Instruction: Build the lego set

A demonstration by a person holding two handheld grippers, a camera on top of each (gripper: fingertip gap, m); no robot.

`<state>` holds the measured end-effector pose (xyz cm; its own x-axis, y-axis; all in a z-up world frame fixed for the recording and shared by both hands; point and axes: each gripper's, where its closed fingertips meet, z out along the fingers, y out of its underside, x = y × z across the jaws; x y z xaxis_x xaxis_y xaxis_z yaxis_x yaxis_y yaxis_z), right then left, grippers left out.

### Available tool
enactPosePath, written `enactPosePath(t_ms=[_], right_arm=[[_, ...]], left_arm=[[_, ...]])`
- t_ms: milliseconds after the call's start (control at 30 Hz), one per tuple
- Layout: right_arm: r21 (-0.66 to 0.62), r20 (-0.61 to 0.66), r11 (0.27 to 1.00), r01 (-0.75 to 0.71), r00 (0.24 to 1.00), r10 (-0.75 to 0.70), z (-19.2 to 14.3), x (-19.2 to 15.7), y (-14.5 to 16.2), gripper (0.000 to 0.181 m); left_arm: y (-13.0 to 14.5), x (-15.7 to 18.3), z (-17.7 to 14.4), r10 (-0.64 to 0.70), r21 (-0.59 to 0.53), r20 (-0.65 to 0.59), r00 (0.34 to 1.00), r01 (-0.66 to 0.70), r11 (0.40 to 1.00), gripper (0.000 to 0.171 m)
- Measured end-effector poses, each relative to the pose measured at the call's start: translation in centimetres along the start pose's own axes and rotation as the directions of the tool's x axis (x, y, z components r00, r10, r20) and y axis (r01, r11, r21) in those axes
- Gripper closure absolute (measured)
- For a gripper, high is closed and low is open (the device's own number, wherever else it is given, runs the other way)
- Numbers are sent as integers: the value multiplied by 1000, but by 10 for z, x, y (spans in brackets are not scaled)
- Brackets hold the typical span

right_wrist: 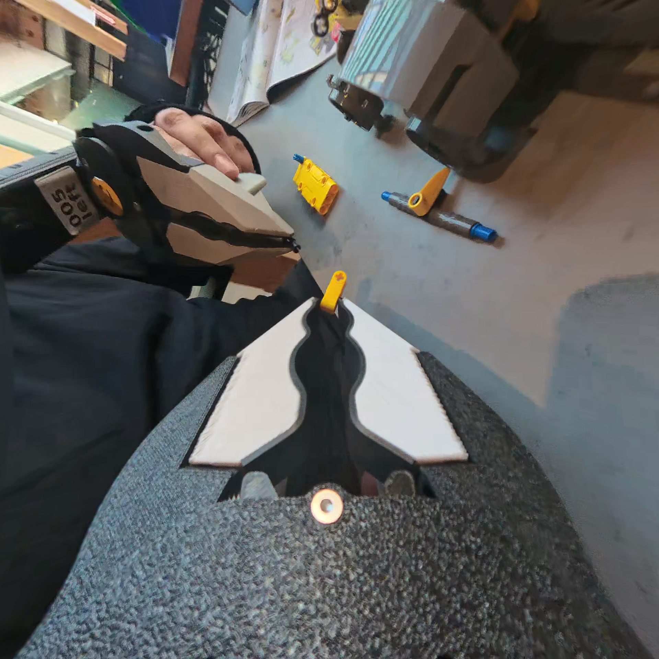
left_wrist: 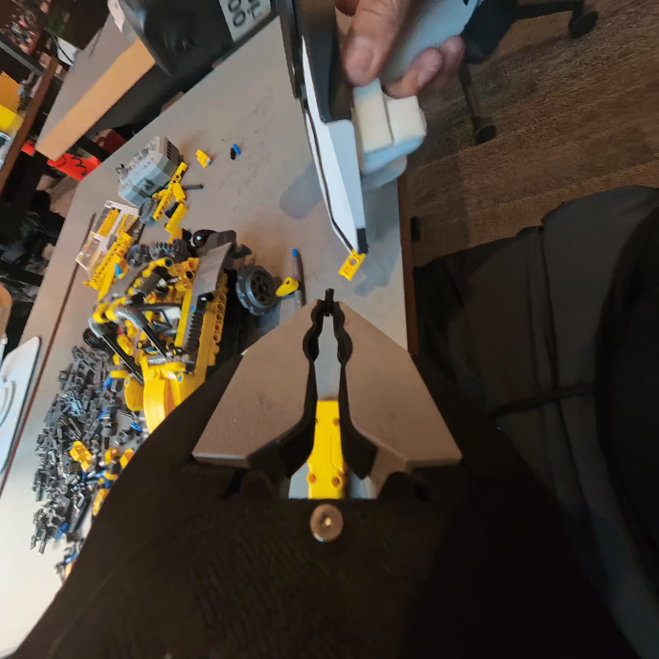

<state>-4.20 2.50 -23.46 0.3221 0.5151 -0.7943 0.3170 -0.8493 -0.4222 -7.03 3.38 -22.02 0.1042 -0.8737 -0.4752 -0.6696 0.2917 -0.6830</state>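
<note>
The left wrist view alone showed the bulk of the parts: a part-built yellow and grey brick vehicle (left_wrist: 167, 321), a loose grey wheel (left_wrist: 257, 286) beside it, a heap of small dark grey pieces (left_wrist: 71, 428) nearer the camera, and a grey block unit (left_wrist: 148, 171) farther off, all on the pale surface (left_wrist: 256, 117). A dark padded chair (left_wrist: 570, 338) and brown carpet (left_wrist: 535, 160) were seen beyond the surface edge. The right wrist view alone showed an open booklet (right_wrist: 278, 53) at the far end of the surface (right_wrist: 463, 321), and a dark sleeve (right_wrist: 107, 321) below the left gripper (right_wrist: 295, 244). A yellow block (right_wrist: 315, 185) with a blue pin, and a grey axle (right_wrist: 440, 215) with blue ends and a yellow lever piece (right_wrist: 428, 194) resting on it, were seen lying well apart from both grippers. The fingers of the left gripper (left_wrist: 330, 301) were pressed together on a small black pin (left_wrist: 330, 294), which stuck out just past the tips; a yellow block (left_wrist: 326, 449) was visible through the gap lower down. The fingers of the right gripper (right_wrist: 330, 303) were closed on a short yellow beam (right_wrist: 335, 289), held clear of the surface; in the left view that beam (left_wrist: 352, 264) hung at the tip of the white right gripper (left_wrist: 361, 246), near the left tips but not touching them.
</note>
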Motion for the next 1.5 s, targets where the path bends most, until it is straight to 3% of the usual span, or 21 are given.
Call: enactPosePath(t_ms=[167,333,633,767,967,1100,1200,1433,1500], right_arm=[[-24,28,998,-62,998,62,9,3,3,171],[-30,-19,996,-82,996,82,12,13,7,172],[-53,-195,994,96,975,-105,3,20,5,164],[-69,-341,968,241,906,-250,-4,24,3,149],[-154,-550,872,465,693,-467,-16,23,3,152],[-130,-540,860,493,692,-479,-10,15,5,155],[-82,-508,857,508,719,-474,-7,10,3,155],[-63,-432,695,716,608,-666,18,-40,-15,165],[-8,-377,705,710,651,-659,21,-49,-17,167]], left_arm=[[-8,6,18,70,2,-16,997,-70,998,171],[3,15,32,146,-92,-50,988,-150,984,171],[5,10,44,135,-135,-51,990,-141,981,171],[7,2,40,95,-139,-22,995,-98,985,170],[29,-27,0,45,-177,64,997,-33,984,170],[49,-44,-37,-10,-197,122,992,34,980,170],[55,-40,-52,-85,-184,91,992,101,978,170],[20,-15,-34,-162,-55,-67,985,158,986,171],[4,-12,-33,-140,43,-86,986,144,989,170]])
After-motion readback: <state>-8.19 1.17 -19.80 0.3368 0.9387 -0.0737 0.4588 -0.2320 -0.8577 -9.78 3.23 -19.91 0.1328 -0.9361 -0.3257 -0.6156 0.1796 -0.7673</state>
